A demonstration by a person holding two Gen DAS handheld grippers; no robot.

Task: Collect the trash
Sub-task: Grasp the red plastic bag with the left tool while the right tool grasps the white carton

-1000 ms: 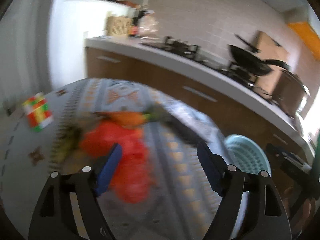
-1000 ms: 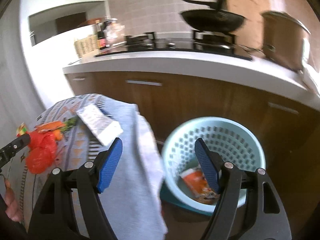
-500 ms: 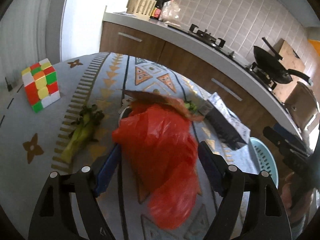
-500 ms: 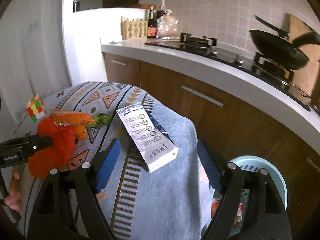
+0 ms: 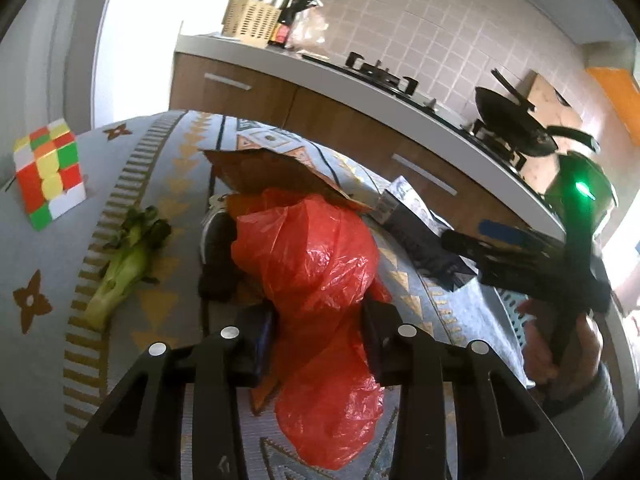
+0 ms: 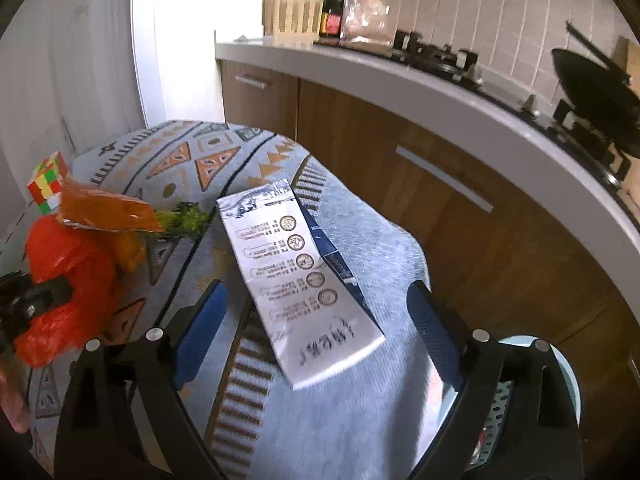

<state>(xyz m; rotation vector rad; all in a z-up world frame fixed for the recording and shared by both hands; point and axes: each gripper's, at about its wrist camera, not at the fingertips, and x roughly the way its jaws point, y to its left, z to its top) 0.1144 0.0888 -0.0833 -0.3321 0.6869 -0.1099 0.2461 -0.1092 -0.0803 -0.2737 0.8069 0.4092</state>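
Observation:
A crumpled red plastic bag [image 5: 316,280] lies on the patterned tablecloth [image 5: 168,160]. My left gripper [image 5: 318,340] has closed on the bag's lower part; it also shows in the right wrist view [image 6: 68,280]. An orange-brown wrapper [image 5: 272,172] lies over the bag's far end. A silver and dark blue carton [image 6: 300,280] lies flat at the table's right edge, between the fingers of my right gripper [image 6: 320,328], which is open and above it. A green vegetable stalk [image 5: 124,256] lies left of the bag. The pale blue basket [image 6: 560,400] stands on the floor below right.
A colour cube [image 5: 48,176] stands at the table's far left. A dark object [image 5: 216,256] lies beside the bag. Behind runs the kitchen counter [image 6: 440,96] with a hob, a black wok [image 5: 516,128] and bottles. The right gripper's body [image 5: 540,264] hangs over the table's right edge.
My left gripper has moved in and closed its fingers on the red bag. My right gripper has swung left from the basket and now sits over the carton.

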